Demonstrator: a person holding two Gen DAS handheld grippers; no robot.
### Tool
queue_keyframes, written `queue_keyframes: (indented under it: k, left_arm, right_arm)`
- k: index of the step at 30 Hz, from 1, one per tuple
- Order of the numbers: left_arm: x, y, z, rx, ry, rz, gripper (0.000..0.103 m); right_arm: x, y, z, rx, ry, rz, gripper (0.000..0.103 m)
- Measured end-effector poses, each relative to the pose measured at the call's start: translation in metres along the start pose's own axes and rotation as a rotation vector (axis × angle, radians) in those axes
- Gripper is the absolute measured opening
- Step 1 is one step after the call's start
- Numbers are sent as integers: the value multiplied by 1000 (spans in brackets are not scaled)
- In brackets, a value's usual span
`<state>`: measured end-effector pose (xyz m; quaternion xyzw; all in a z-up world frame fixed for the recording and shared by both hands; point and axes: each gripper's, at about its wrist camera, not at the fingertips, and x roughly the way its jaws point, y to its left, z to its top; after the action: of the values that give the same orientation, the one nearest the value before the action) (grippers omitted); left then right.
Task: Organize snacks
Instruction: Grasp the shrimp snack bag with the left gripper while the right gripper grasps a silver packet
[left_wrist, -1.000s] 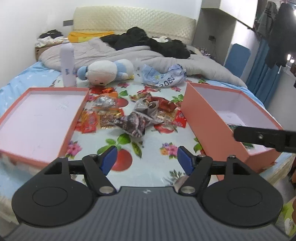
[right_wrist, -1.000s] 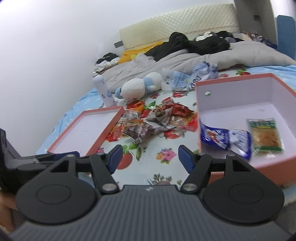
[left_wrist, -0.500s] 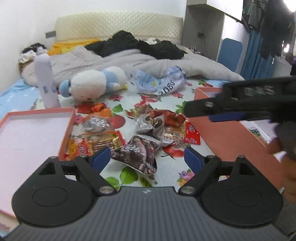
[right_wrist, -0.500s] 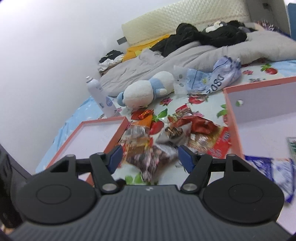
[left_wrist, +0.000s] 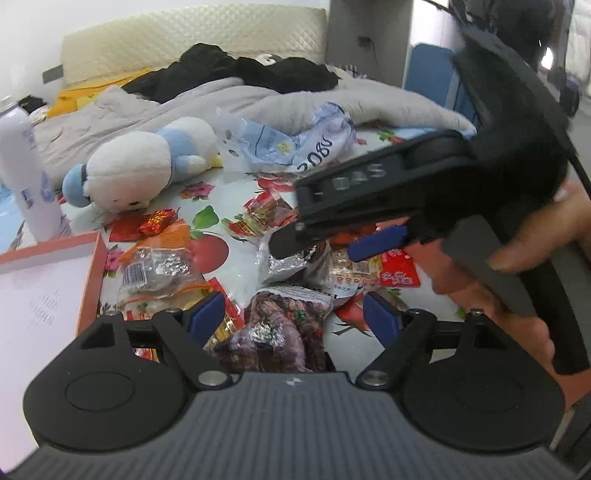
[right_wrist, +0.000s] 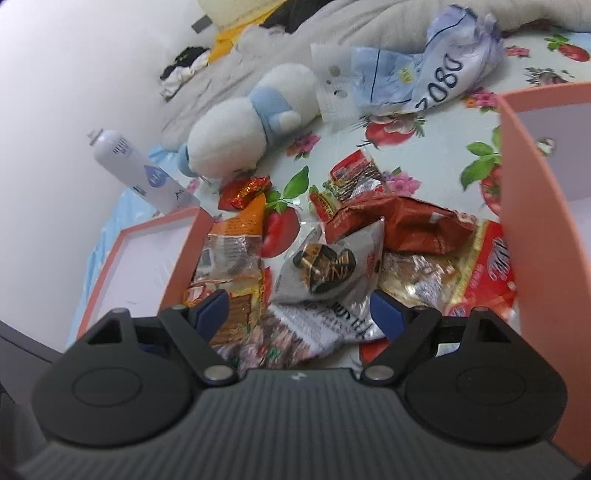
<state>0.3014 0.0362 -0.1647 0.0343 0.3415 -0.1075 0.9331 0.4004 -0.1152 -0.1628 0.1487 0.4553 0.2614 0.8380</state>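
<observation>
Nearest in the left wrist view, left gripper (left_wrist: 293, 317) with blue pads apart, jaws just eased in a little, a purple-brown packet (left_wrist: 280, 332) lying low between them but not pinched; resting on the flowered sheet (left_wrist: 229, 229) at the near edge of the snack pile. Nearest in the right wrist view, right gripper (right_wrist: 300, 312) likewise spread, jaws just been opening, a silver packet (right_wrist: 325, 266) with a dark round picture between the pads, unclamped. Seen from the left wrist, held by a hand (left_wrist: 535, 229) and reaching in over the pile from the right. To the left of the pile, a shallow orange tray (right_wrist: 184, 258), only its white floor showing inside. To the right, a taller orange box (right_wrist: 524, 206), just touching a red packet (right_wrist: 491, 266); its floor out of view, so contents impossible to tell. Between the two containers, the loose snacks heaped on the sheet: an orange-topped clear packet (right_wrist: 236, 240) against the tray wall, a red-brown bag (right_wrist: 402, 221) partly over the silver packet, a striped red packet (right_wrist: 354, 177) beyond, a small red foil sweet (right_wrist: 247, 190) at the far left edge. Further back, a white bottle (left_wrist: 26, 173) standing behind the tray, a plush toy (left_wrist: 144, 166) on its side, a crumpled blue-white bag (left_wrist: 295, 144). Farthest, a grey quilt (left_wrist: 258, 103), black clothes (left_wrist: 258, 70) and a padded headboard (left_wrist: 184, 33)
</observation>
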Motion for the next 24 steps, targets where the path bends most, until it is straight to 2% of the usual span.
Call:
queue_keyframes:
  k: [9,12,15,21,24]
  left_arm:
    - [27,2,-15,51,72,-4,84]
    - [29,4,-22,58,77,8,76]
    - [27,9,-24,26,66,9,69]
    - [17,0,-28,59,50,49,55]
    - [8,-3,-34,41,48,57,46]
  right_arm:
    - [36,-8,13,47,82,-60,85]
    - [46,-11,11,78,119,-30,85]
    - [46,-5,8,41,99,-46,85]
    - [36,-1,5,5,76,-53,76]
    - [21,-1,2,-9,53,-56,73]
